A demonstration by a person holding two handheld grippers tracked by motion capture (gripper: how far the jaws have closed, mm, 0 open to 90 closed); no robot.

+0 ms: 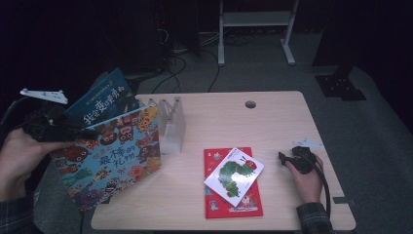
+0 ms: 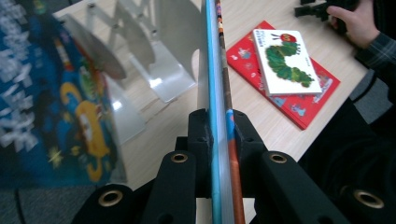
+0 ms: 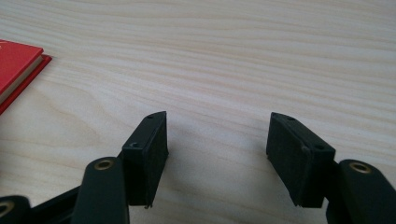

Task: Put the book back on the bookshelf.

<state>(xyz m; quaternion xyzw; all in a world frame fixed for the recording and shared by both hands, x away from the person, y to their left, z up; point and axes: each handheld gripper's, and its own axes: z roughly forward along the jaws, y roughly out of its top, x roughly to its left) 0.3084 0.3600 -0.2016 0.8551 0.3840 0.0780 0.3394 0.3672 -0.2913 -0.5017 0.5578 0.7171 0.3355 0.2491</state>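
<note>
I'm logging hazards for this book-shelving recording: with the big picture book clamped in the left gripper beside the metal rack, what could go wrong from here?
1. The left gripper pinches the large colourful monster-cover picture book at one edge only; it may sag or twist out.
2. The book is tilted beside the grey metal book rack; it could knock the rack or miss a slot.
3. The blue picture book close behind could be bumped.

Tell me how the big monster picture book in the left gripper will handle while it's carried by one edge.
The monster book looks like a stiff hardcover: in the left gripper view its edge runs straight, without sagging. It is broad and pinched at one edge only, so it will probably swing or twist. Its glossy cover may slip between the pads.
</note>
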